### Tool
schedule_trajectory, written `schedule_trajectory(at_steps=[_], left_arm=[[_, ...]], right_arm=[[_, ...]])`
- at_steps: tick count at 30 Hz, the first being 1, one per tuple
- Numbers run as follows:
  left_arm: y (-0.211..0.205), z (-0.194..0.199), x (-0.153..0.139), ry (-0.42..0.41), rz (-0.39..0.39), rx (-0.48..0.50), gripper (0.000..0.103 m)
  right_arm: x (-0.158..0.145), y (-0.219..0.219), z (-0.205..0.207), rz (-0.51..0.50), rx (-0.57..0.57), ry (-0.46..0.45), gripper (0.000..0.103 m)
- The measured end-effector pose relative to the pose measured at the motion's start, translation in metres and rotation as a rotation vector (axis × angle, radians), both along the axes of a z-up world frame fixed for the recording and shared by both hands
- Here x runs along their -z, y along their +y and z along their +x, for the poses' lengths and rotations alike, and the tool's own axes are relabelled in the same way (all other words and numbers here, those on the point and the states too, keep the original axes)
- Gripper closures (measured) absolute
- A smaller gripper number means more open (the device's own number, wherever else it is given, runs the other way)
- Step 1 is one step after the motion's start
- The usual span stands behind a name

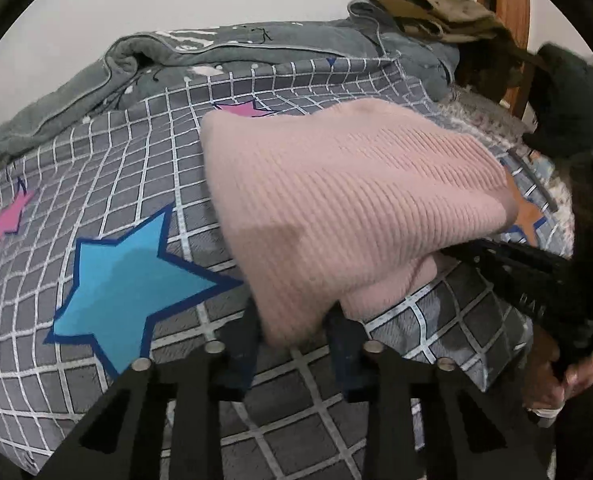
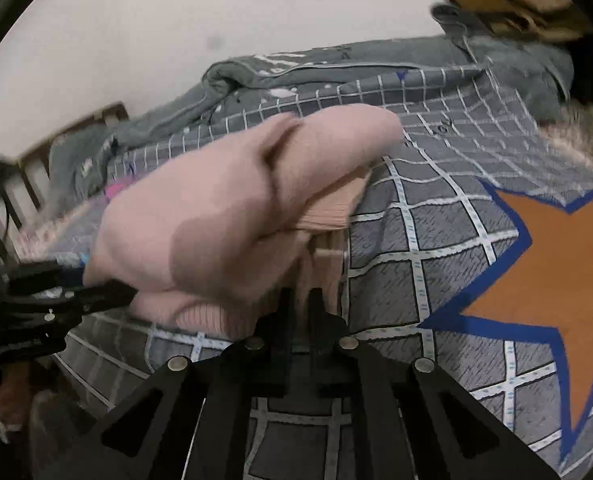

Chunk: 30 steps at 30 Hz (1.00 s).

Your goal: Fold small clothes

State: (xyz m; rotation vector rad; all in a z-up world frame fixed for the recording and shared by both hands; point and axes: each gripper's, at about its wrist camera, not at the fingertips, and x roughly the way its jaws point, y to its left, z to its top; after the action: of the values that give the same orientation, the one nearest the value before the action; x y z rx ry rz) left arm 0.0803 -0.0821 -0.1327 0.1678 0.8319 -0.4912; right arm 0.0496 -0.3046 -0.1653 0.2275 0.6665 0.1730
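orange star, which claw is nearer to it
Right. The right claw grips the pink sweater with the orange star beside it on the bed. The left claw holds the sweater's other side, so the sweater lies between it and the star.

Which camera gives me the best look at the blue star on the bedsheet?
Left wrist view: the blue star shows nearly whole, left of the pink sweater, only its lower tip behind the left gripper. The right wrist view doesn't show it, only an orange star.
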Motion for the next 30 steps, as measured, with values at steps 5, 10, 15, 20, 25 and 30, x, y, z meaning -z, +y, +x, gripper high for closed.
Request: schedule_trajectory(at_steps=[5,10,15,20,25,30], left_arm=[[0.004,-0.003,0.006,0.022,0.006,0.016,0.072],[0.001,0.004,0.012,0.052,-0.029,0.003,0.072],[-0.002,0.011,0.011,0.061,-0.064,-0.023,0.072],[0.016,0.015,0.007,0.073,-0.13,-0.028,0.086],[0.02,0.02,0.02,0.123,-0.169,-0.035,0.086],[0.026,0.013,0.018,0.134,-0.171,-0.017,0.075]], right_arm=[[-0.011,-0.003,-0.025,-0.03,-0.031,-0.017,0.088],[-0.047,0.001,-0.064,-0.036,-0.095,-0.18,0.047],[-0.053,0.016,-0.038,-0.073,-0.084,-0.181,0.051],[-0.036,0.019,-0.015,-0.108,-0.118,-0.115,0.096],[-0.03,-0.018,-0.023,0.036,-0.069,-0.1,0.098],[-0.018,-0.003,-0.019,-0.049,-0.103,-0.047,0.093]])
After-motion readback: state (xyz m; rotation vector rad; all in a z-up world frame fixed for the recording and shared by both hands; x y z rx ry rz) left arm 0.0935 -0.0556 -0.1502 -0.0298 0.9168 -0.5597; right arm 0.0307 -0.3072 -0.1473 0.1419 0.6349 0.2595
